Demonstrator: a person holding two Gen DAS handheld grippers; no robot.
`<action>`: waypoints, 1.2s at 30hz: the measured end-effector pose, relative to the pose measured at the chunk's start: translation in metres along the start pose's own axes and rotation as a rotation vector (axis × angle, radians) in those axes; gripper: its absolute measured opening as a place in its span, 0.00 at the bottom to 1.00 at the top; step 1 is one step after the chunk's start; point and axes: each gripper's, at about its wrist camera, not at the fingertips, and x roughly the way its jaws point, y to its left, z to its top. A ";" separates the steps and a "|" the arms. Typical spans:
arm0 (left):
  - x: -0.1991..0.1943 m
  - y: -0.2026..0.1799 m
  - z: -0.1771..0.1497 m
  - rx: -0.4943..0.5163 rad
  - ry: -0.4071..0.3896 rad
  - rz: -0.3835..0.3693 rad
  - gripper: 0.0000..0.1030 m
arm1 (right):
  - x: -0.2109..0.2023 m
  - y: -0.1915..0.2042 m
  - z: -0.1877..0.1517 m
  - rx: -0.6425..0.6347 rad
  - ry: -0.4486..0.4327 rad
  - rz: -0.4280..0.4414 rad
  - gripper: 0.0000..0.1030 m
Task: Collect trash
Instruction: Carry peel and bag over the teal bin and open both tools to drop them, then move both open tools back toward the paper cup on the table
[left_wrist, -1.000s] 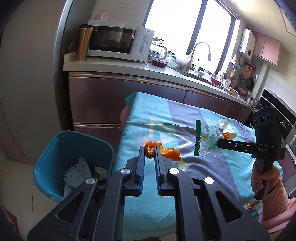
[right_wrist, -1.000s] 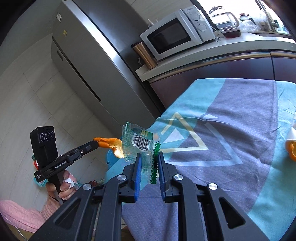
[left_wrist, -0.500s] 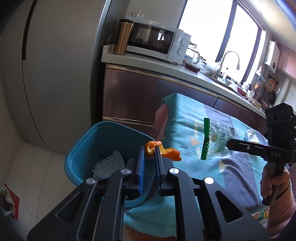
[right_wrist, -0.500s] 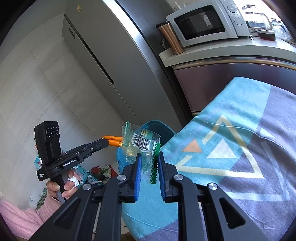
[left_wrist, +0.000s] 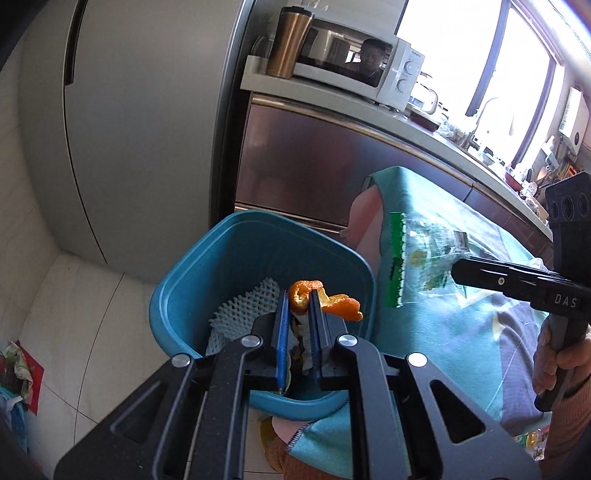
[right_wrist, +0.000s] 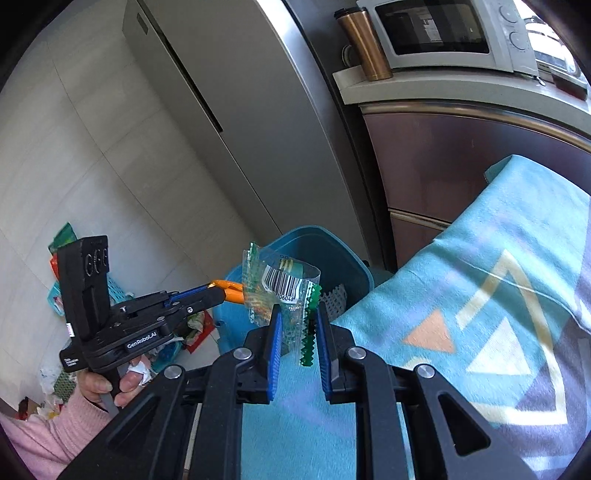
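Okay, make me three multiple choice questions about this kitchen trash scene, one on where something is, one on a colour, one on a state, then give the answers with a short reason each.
1. Where is the curled orange peel?
A. over the bin
B. on the counter
C. on the floor

2. What colour is the plastic trash bin?
A. red
B. blue
C. white

3. What is the right gripper doing?
A. empty, wide open
B. lying on the table
C. shut on a clear plastic wrapper with a green edge

Answers: 1 A, the left gripper holds it above the bin's opening. 2 B, its rim and walls are blue. 3 C, the wrapper sits pinched between its pads.
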 end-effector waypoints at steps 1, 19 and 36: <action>0.003 0.001 -0.001 -0.002 0.005 0.004 0.10 | 0.006 0.001 0.001 -0.004 0.012 -0.003 0.16; 0.060 0.017 -0.006 -0.062 0.097 0.039 0.14 | 0.063 0.010 0.009 -0.023 0.141 -0.089 0.20; 0.063 0.008 -0.008 -0.090 0.080 -0.025 0.13 | 0.021 0.002 -0.008 0.010 0.056 -0.020 0.25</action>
